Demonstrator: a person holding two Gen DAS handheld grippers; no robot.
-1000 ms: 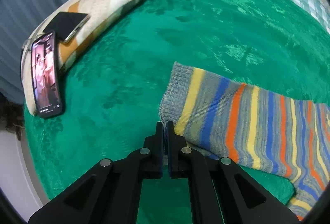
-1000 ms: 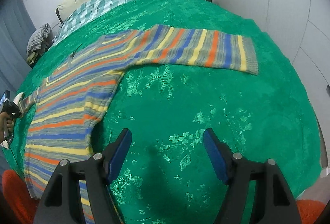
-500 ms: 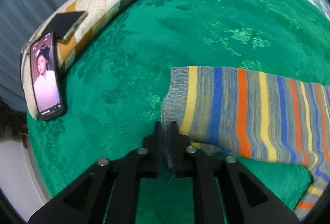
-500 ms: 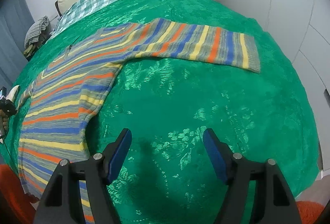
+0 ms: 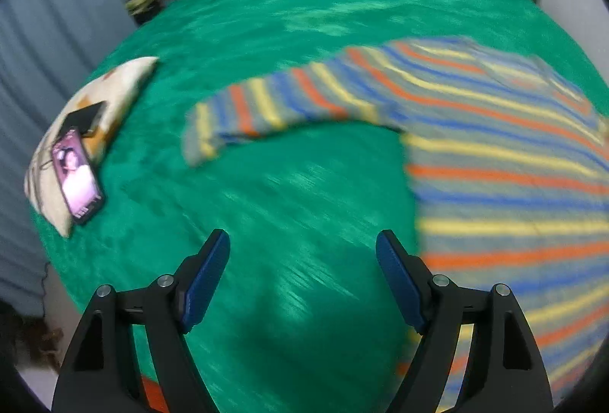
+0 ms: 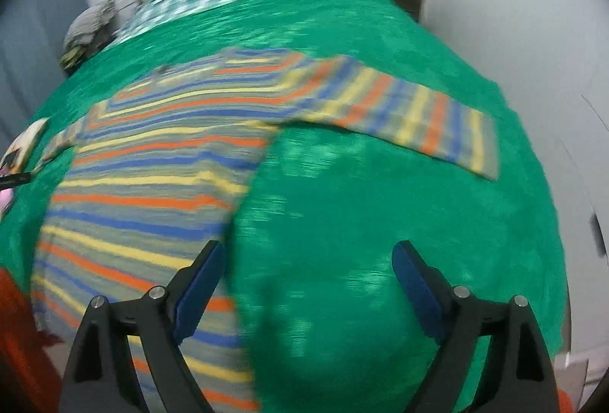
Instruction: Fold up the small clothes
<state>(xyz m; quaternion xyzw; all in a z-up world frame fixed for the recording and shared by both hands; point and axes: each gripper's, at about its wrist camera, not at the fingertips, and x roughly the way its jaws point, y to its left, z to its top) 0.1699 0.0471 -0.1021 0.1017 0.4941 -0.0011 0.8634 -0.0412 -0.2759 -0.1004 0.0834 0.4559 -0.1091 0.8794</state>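
1. Sweater lies spread flat on the green bed, both sleeves out to the sides; no fold shows yet.
2. Left hand-held gripper hangs wide apart, holding nothing, short of the left sleeve.
3. Right hand-held gripper is likewise wide and empty, near the hem, right sleeve well beyond.
4. All folding seems left: sleeves in, then body.

left gripper and right gripper both hang spread wide — fingers holding nothing.
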